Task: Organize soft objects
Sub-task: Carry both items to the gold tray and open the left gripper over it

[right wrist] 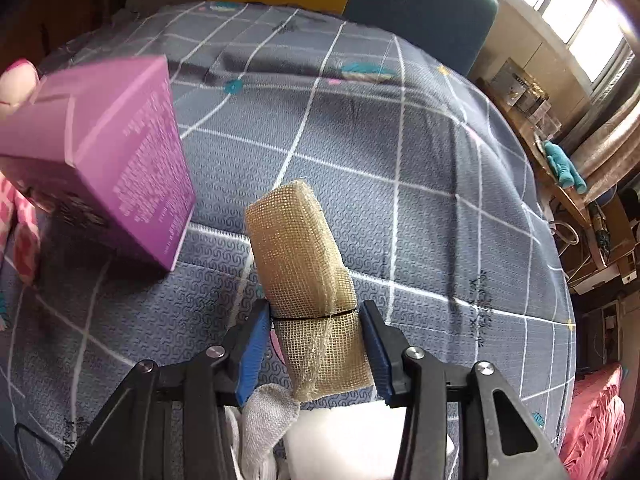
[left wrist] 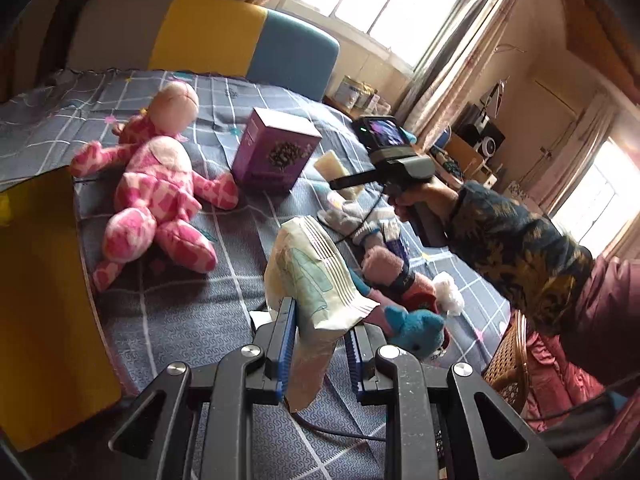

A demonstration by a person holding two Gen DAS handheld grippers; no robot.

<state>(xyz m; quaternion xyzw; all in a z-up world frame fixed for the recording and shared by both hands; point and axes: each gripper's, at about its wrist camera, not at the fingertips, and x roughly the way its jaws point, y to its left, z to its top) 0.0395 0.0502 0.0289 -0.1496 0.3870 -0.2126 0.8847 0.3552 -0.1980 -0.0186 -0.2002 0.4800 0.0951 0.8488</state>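
Over the bed (left wrist: 168, 308), with its grey checked cover, the left gripper (left wrist: 320, 344) has its blue fingers (left wrist: 286, 344) part open, one pressing a pale folded diaper (left wrist: 312, 276) that hangs between them above the near edge. The right gripper (right wrist: 318, 344) pinches a tan mesh-covered sponge (right wrist: 308, 280), its fingers closed against both sides, held above the middle of the bed. Just beside it stands a purple box (right wrist: 108, 152). A pink plush toy (left wrist: 156, 188) sprawls toward the head of the bed, and a pile of small soft things, a blue plush (left wrist: 416, 328) among them, lies near the foot-side edge.
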